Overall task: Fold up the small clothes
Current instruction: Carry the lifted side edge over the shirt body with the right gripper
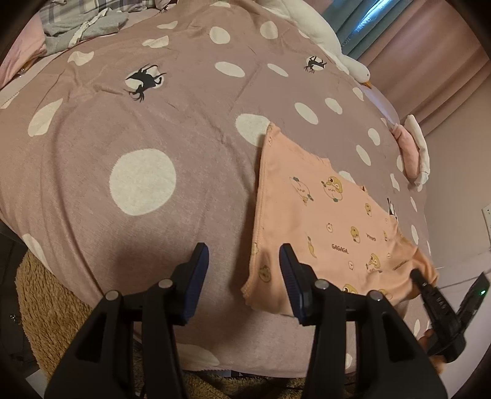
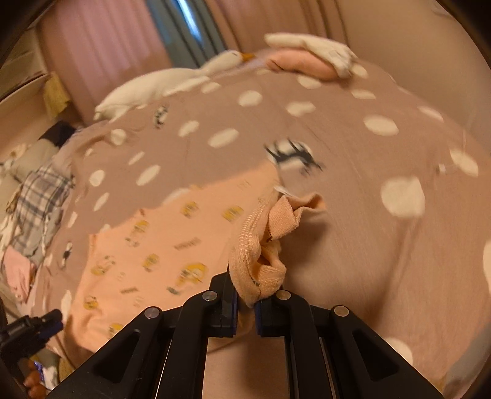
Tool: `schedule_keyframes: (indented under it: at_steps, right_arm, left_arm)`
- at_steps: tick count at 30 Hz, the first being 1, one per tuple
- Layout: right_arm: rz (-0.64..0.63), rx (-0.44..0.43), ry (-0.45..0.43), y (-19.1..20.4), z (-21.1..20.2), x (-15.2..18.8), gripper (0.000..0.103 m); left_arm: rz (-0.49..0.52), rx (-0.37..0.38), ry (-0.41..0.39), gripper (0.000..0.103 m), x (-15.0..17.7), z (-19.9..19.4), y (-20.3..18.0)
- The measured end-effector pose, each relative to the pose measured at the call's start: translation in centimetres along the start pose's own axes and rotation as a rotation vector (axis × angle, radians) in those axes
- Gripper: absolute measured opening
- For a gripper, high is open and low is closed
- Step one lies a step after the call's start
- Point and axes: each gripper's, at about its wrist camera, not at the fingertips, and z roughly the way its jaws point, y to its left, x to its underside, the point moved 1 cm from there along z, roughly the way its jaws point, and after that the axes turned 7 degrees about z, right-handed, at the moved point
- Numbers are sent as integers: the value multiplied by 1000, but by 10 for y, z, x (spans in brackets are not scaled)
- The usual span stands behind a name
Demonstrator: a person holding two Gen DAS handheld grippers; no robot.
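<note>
A small peach garment (image 1: pixel 322 221) printed with yellow cartoon figures lies spread on the spotted mauve bedspread (image 1: pixel 138 129). My left gripper (image 1: pixel 244 261) is open and empty, its jaws astride the garment's near left edge just above the cloth. My right gripper (image 2: pixel 245 302) is shut on the garment's ribbed hem (image 2: pixel 260 264), which bunches up between its jaws; the rest of the garment (image 2: pixel 147 245) stretches away to the left. The right gripper also shows in the left wrist view (image 1: pixel 417 274) at the garment's right corner. The right wrist view is motion-blurred.
A white goose plush (image 1: pixel 322 33) lies along the bed's far side. A folded pink and white pile (image 1: pixel 411 150) sits at the bed's right edge. Grey and plaid clothes (image 1: pixel 83 21) lie at the far left. A brown fuzzy rug (image 1: pixel 46 300) is below the bed's edge.
</note>
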Motion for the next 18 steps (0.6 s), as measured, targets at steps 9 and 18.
schedule_keyframes:
  at_steps: [9, 18]
  right_arm:
    - [-171, -105, -44, 60, -5, -6, 9]
    - [-304, -179, 26, 99, 10, 15, 9]
  left_arm:
    - [2, -30, -21, 49, -1, -5, 6]
    - [-2, -43, -24, 49, -2, -6, 8]
